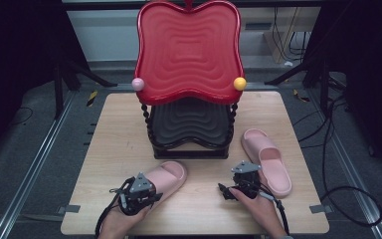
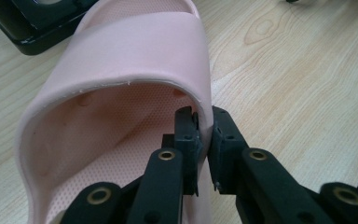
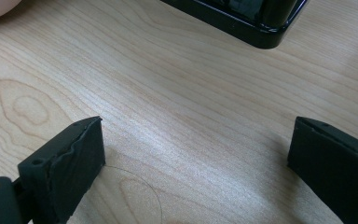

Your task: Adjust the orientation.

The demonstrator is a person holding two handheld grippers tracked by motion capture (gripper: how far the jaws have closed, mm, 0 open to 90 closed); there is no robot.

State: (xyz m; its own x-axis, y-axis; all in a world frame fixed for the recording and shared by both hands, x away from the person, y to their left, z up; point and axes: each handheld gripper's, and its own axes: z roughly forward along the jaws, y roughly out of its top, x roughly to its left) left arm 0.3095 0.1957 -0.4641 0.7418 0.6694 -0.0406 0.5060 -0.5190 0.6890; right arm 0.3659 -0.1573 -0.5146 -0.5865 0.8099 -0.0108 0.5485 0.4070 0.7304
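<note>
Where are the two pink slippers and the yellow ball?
Left slipper (image 1: 165, 177), high view, on its strap; the left tongs pinch its side wall.
Right slipper (image 1: 270, 157), high view, on its strap.
Yellow ball (image 1: 239, 83), high view, on its middle, at the red tray's right edge.

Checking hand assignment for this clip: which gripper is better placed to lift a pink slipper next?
Left. The left gripper is already shut on the side wall of the near pink slipper. The right gripper is open over bare table, apart from the other slipper.

Wooden table – 2 pink slippers, black stand.
</note>
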